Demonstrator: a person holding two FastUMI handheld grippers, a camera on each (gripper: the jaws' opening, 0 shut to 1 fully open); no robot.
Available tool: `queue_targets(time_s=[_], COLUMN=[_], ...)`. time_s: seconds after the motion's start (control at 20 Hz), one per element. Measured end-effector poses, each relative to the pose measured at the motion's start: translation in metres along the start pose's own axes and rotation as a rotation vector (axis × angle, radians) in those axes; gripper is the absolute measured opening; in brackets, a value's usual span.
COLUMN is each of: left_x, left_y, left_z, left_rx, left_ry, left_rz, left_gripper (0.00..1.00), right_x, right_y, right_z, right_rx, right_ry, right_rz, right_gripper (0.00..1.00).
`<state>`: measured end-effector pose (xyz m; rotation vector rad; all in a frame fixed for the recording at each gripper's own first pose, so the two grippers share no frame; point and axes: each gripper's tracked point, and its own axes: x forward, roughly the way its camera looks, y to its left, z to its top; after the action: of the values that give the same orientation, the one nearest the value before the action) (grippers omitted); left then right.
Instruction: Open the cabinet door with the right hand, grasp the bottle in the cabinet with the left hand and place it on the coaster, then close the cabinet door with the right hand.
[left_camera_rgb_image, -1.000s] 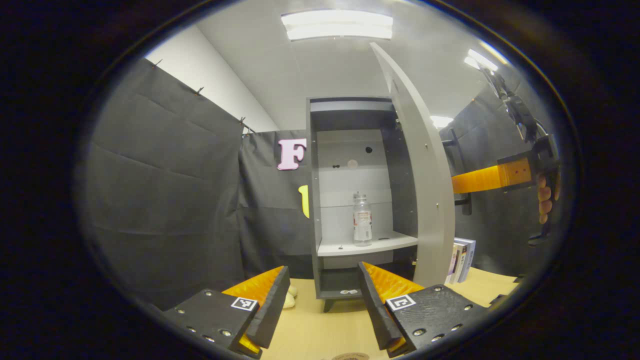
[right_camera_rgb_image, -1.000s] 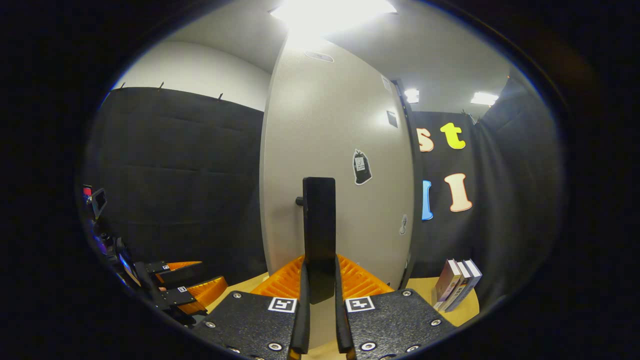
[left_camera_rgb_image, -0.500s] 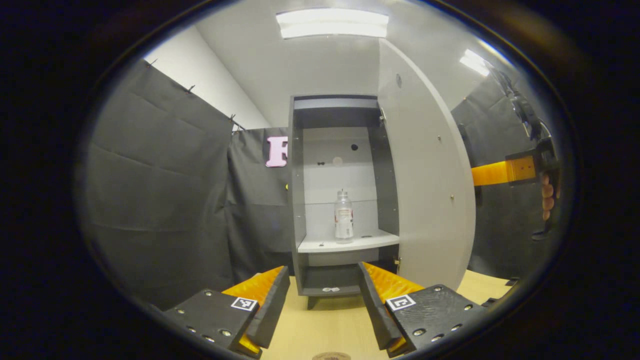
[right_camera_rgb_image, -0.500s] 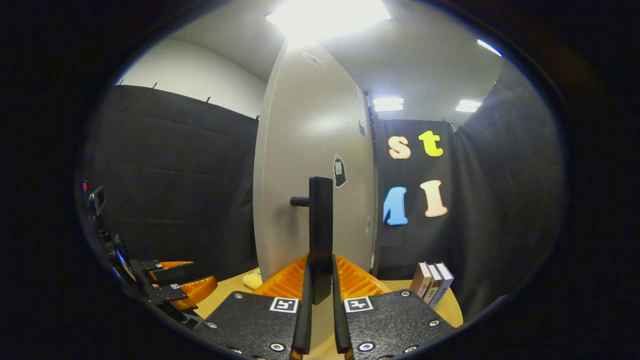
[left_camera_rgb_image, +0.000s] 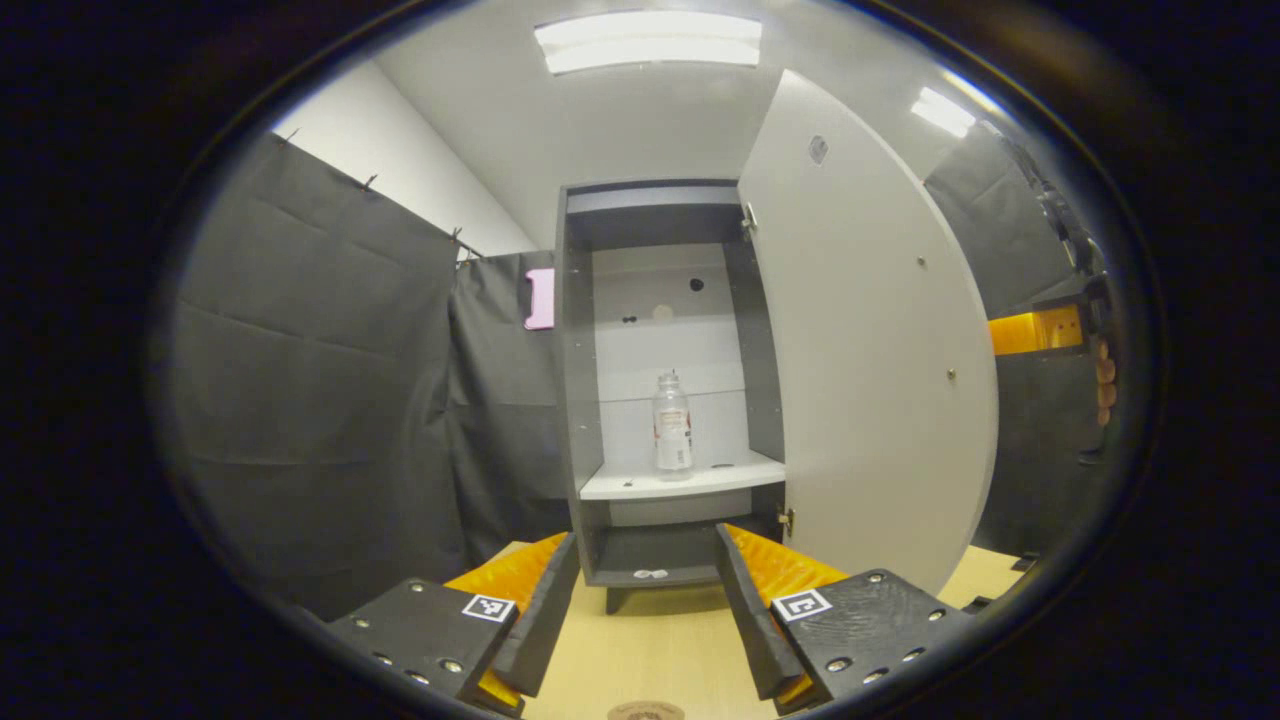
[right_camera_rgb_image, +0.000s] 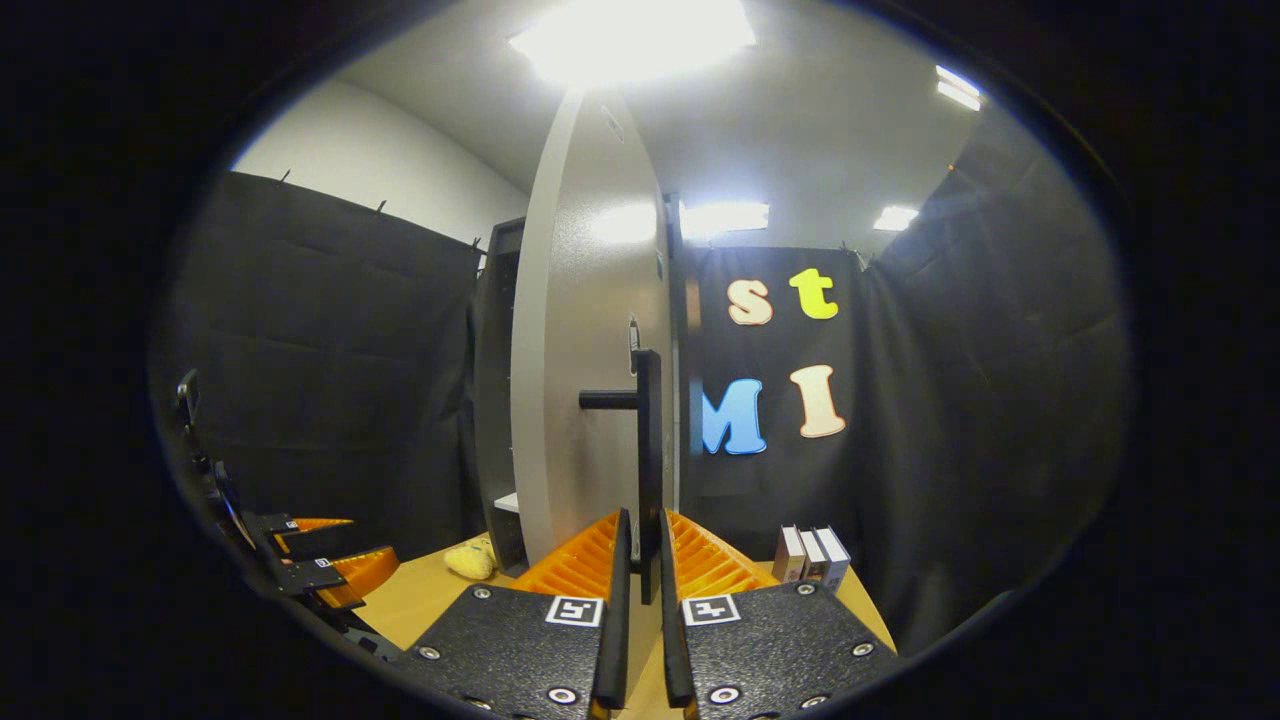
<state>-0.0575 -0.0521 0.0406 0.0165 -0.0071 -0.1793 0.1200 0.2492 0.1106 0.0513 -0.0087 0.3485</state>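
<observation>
A: Where is the bottle?

B: It stands upright on the pale middle shelf inside the grey cabinet, clear plastic with a label band, near the shelf's centre and apart from both side walls.

A: And the cabinet door?

B: Swung wide open on its right-hand hinges; in the left gripper view its pale inner face is turned toward the camera. In the right gripper view the door shows nearly edge-on, with its black bar handle standing out from the outer face.

A: What is the right gripper doing?

B: Its two fingers are drawn in narrow on either side of that handle, pinching its lower end. In the left gripper view, part of this gripper and the fingers of the hand holding it show past the door's far edge.

A: The left gripper?

B: Spread wide with nothing between its fingers, low over the wooden desk and aimed at the cabinet's opening, well short of the bottle. It also shows low at the left of the right gripper view.

A: Anything else?

B: The round coaster's edge shows on the desk at the very bottom of the left gripper view. In the right gripper view a few books stand on the desk right of the door, and a small yellowish soft object lies by the cabinet's foot.
</observation>
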Motion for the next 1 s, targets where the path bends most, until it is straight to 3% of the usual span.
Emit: queue_targets(time_s=[0.1, 0.15, 0.3, 0.4, 0.45, 0.55, 0.6, 0.8, 1.0], left_x=[0.008, 0.013, 0.039, 0.06, 0.072, 0.096, 0.108, 0.157, 0.211], left_y=[-0.01, -0.015, -0.025, -0.03, -0.036, -0.043, -0.044, -0.04, -0.036], left_z=[0.0, 0.002, 0.006, 0.01, 0.011, 0.012, 0.014, 0.022, 0.024], left_rx=[0.0, -0.001, -0.011, -0.024, -0.036, -0.06, -0.075, -0.129, -0.119], left_ry=[0.008, 0.012, 0.016, 0.015, 0.014, 0.015, 0.017, 0.01, -0.003], left_rz=[-0.026, -0.038, -0.072, -0.101, -0.126, -0.159, -0.167, -0.194, -0.207], left_gripper=[0.75, 0.81, 0.77, 0.78, 0.78, 0.78, 0.81, 0.78, 0.77], right_x=[-0.002, -0.004, -0.011, -0.012, -0.014, -0.022, -0.027, -0.04, -0.052], right_y=[0.011, 0.011, 0.001, -0.007, -0.012, -0.026, -0.034, -0.052, -0.064], right_z=[-0.001, -0.001, -0.001, -0.006, -0.01, -0.016, -0.019, -0.026, -0.031], right_rx=[0.049, 0.055, 0.044, 0.031, 0.03, 0.007, -0.008, -0.01, 0.0], right_ry=[0.003, 0.008, 0.009, 0.021, 0.036, 0.068, 0.082, 0.113, 0.139], right_rz=[0.03, 0.029, -0.001, -0.032, -0.052, -0.117, -0.159, -0.279, -0.384], right_gripper=[0.14, 0.14, 0.19, 0.36, 0.64, 0.96, 0.96, 0.96, 0.96])
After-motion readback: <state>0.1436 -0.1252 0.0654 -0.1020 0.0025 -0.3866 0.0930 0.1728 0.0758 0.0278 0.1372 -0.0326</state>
